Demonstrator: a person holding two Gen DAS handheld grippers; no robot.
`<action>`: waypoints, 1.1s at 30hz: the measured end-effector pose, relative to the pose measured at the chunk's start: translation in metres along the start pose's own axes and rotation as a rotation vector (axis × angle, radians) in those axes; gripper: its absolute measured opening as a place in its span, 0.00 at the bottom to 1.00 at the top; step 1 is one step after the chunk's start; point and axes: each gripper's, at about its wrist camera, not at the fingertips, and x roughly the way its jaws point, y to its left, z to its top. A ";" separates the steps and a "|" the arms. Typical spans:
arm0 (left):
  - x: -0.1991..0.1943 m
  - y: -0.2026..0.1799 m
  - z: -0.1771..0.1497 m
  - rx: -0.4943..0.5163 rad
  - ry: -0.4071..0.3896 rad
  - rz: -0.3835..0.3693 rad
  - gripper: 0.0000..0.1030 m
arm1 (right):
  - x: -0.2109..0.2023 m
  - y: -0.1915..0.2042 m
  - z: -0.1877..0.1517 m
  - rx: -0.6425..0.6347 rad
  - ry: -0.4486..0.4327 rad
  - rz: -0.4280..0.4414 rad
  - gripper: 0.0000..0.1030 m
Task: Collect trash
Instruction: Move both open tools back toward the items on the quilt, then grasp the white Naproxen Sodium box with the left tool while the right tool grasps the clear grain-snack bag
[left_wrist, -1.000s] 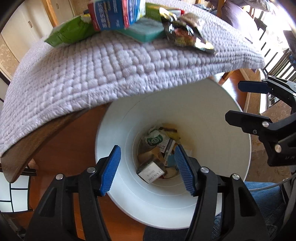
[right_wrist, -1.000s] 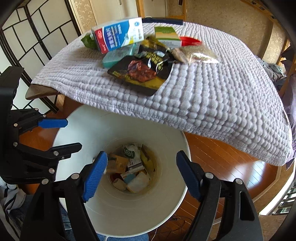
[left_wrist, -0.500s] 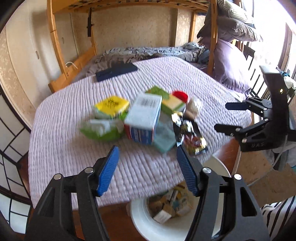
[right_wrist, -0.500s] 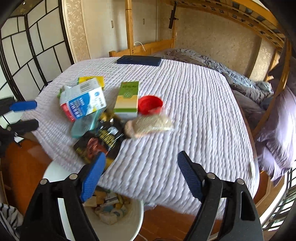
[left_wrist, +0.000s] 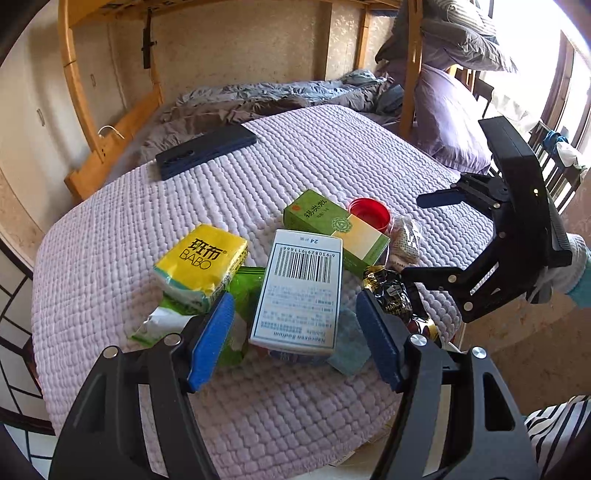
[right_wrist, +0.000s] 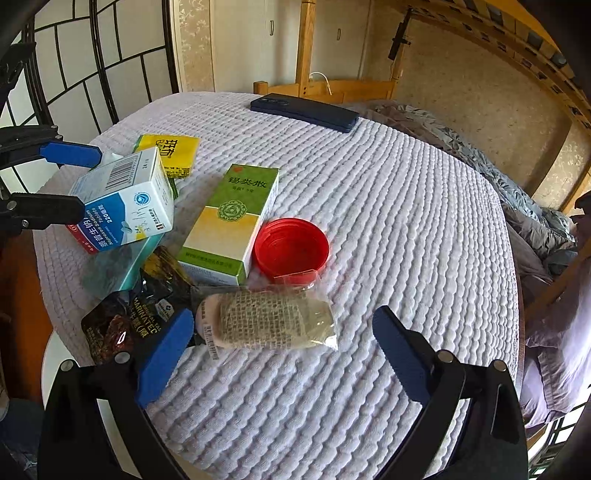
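Note:
Trash lies piled on the quilt-covered table (left_wrist: 122, 236): a white and blue tablet box (left_wrist: 299, 288), a yellow tissue pack (left_wrist: 201, 264), a green box (right_wrist: 231, 221), a red cap (right_wrist: 291, 245), a bagged gauze roll (right_wrist: 269, 319), a black snack wrapper (right_wrist: 129, 321) and a green wrapper (left_wrist: 247, 288). My left gripper (left_wrist: 293, 295) hovers open above the tablet box, holding nothing. My right gripper (right_wrist: 284, 314) hangs over the gauze roll; its jaws are opening with nothing pressed between them.
A dark phone (right_wrist: 304, 110) lies at the table's far side. The white bin's rim (right_wrist: 55, 354) shows below the table's near edge. A wooden bunk bed frame (right_wrist: 306, 48) with bedding stands behind, and a folding screen (right_wrist: 92, 62) is on the left.
Both grippers have risen from over the bin's mouth to above the trash pile on the table. The bin has slid to the bottom of the views. The right jaws have spread wider.

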 end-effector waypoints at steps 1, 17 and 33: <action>0.003 -0.001 0.001 0.002 0.006 -0.004 0.68 | 0.002 0.000 0.001 -0.008 0.005 0.015 0.93; 0.027 0.000 0.000 0.008 0.091 -0.018 0.49 | 0.014 -0.010 -0.003 0.033 0.018 0.110 0.87; 0.016 -0.007 0.002 0.017 0.057 0.018 0.48 | -0.002 -0.005 -0.014 0.101 0.001 -0.120 0.88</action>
